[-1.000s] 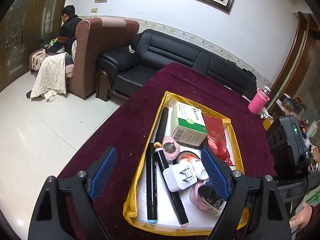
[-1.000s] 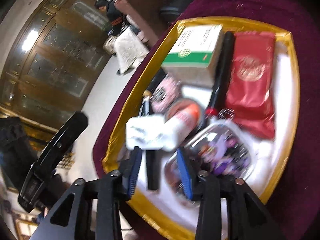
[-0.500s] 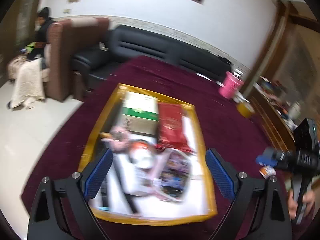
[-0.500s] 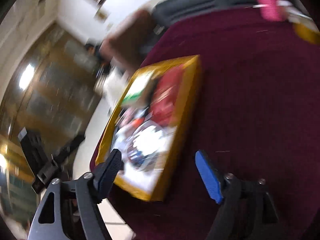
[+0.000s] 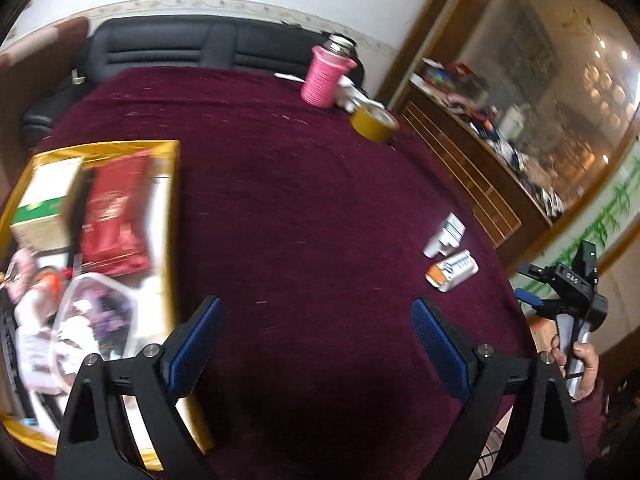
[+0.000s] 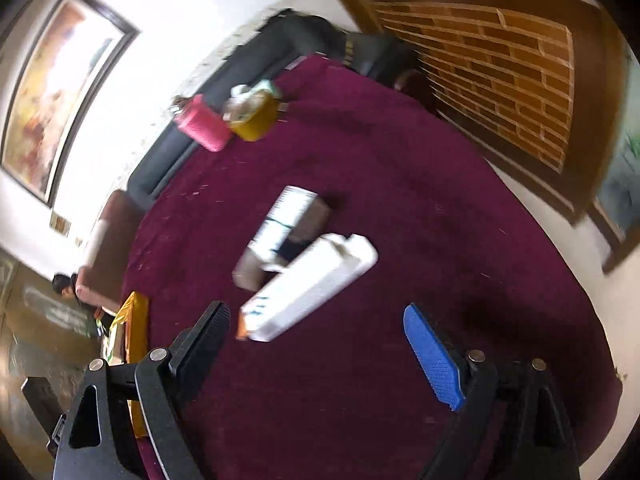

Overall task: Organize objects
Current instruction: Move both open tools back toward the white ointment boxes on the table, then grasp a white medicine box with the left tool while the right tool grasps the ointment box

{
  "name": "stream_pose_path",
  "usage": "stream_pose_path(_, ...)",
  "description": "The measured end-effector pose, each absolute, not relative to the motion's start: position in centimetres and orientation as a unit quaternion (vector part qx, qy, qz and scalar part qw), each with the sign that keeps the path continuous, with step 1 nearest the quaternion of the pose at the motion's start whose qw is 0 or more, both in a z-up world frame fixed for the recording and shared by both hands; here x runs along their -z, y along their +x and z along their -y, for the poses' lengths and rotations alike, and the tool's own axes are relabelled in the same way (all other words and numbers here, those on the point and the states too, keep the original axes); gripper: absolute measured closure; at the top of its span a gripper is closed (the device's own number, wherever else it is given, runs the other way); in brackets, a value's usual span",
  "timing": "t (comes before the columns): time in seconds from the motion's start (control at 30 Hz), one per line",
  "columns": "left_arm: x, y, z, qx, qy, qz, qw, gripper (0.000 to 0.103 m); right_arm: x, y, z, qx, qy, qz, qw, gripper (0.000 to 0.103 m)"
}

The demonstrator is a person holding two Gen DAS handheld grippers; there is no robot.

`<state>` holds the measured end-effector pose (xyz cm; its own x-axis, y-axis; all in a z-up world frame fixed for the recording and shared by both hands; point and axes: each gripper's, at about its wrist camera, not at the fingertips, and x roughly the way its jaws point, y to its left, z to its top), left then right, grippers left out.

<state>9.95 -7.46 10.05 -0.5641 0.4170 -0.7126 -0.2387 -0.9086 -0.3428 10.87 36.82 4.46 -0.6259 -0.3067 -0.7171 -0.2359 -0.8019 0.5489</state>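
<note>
A gold-rimmed tray on the maroon cloth holds a green-and-white box, a red packet, a clear plastic case and other small items. My left gripper stands open over bare cloth to the right of the tray, holding nothing. Two small boxes lie loose further right: a white one and a white-and-orange one. My right gripper hovers just short of the white-and-orange box, its jaws opening and touching nothing. The other white box lies just beyond.
A pink-sleeved flask and a yellow tape roll stand at the table's far edge. Beyond them is a black sofa, and a wooden cabinet lines the right side. A person sits in an armchair far off.
Both views have swung right, away from the tray. My right gripper left the clear case in the tray, opened wide and now faces the two loose boxes. The left stayed open.
</note>
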Motion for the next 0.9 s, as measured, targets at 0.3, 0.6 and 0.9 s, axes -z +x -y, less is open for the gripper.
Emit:
stream_pose_path(0.3, -9.3, 5.2, -4.4, -0.864, -0.443, 0.019, 0.238, 0.010, -0.3, 10.4, -39.0, 0.819, 0.439, 0.364, 0.062, 0.011)
stream_pose_path(0.6, -6.2, -1.5, -17.0, -0.836, -0.454, -0.053, 0.303, 0.010, 0.2, 9.9, -41.1, 0.812, 0.427, 0.387, 0.095, 0.011)
stream_pose_path(0.9, -3.1, -5.4, -22.6, -0.822, -0.460, -0.100, 0.321, 0.010, 0.4, 8.8, -41.3, 0.804, 0.420, 0.399, 0.132, 0.011)
